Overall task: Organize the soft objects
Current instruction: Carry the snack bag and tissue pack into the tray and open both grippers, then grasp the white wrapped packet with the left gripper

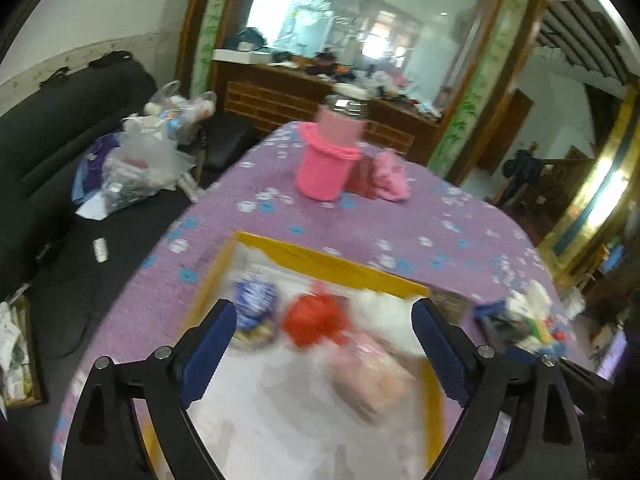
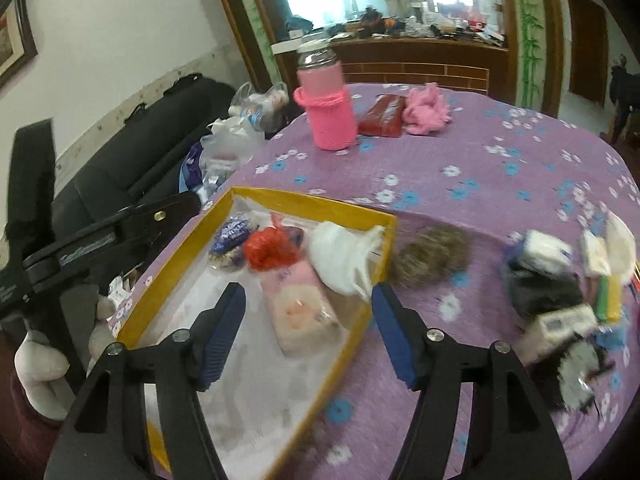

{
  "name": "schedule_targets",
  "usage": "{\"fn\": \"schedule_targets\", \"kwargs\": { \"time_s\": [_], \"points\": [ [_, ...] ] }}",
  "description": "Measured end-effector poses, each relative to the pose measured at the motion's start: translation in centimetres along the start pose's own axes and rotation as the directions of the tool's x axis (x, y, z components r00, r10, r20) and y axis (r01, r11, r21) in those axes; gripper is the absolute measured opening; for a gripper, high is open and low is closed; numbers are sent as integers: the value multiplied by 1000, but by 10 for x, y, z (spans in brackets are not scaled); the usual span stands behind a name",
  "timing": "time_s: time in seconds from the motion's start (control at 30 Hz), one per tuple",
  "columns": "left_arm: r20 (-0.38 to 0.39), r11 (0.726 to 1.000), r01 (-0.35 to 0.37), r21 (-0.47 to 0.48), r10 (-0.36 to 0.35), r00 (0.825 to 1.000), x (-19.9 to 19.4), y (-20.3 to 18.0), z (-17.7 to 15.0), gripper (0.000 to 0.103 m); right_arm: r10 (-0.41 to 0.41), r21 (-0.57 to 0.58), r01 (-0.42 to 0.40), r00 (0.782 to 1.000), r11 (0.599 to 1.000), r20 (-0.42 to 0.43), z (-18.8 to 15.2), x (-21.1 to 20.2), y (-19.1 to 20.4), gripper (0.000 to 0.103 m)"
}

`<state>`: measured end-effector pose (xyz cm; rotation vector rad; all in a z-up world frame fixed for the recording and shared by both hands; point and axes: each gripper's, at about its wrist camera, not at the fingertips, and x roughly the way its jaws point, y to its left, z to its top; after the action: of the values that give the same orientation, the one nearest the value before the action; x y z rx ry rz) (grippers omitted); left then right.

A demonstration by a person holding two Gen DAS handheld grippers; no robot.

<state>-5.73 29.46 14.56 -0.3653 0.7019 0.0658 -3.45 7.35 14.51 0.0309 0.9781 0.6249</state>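
A yellow-rimmed box (image 2: pixel 304 200) lies on the purple flowered tablecloth. It holds a red bundle (image 2: pixel 270 250), a blue-and-white ball (image 2: pixel 232 232), a pink tissue pack (image 2: pixel 302 310) and a white plastic bag (image 2: pixel 344 258). In the left wrist view the box rim (image 1: pixel 320 256) and the red bundle (image 1: pixel 314 318) are blurred. My left gripper (image 1: pixel 324 350) is open and empty above the box. My right gripper (image 2: pixel 308 330) is open and empty over the box's right side. A brown fuzzy ball (image 2: pixel 434 256) lies just right of the box.
A pink knit-sleeved bottle (image 2: pixel 330 104), a red pack (image 2: pixel 382 116) and a pink fluffy piece (image 2: pixel 426 110) stand at the far side. A heap of tissue packs and small items (image 2: pixel 560 296) lies at the right. A dark sofa with bags (image 1: pixel 132 160) is left of the table.
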Motion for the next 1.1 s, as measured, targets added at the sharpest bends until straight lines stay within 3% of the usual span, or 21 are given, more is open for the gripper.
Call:
{"fn": "schedule_targets", "kwargs": {
  "time_s": [0.13,0.4,0.6,0.83,1.1],
  "points": [
    [-7,995,94,18,-94,996,-20,-28,-31,90,-38,24,37,999,999,30,-14,-31,-24,65],
    [-78,981,179,72,-173,982,-24,-79,-65,90,-168,173,148,980,974,109,-37,-99,-114,65],
    [-113,983,157,92,-146,983,-22,-106,-66,90,-235,242,202,965,949,119,-44,-113,-174,65],
    [-149,975,128,182,-101,984,-16,-154,-78,89,-315,295,258,934,920,168,-39,-114,-233,65],
    [-212,966,124,226,-76,974,39,-209,-68,87,-287,361,216,945,907,155,-54,-101,-266,64]
  ]
}}
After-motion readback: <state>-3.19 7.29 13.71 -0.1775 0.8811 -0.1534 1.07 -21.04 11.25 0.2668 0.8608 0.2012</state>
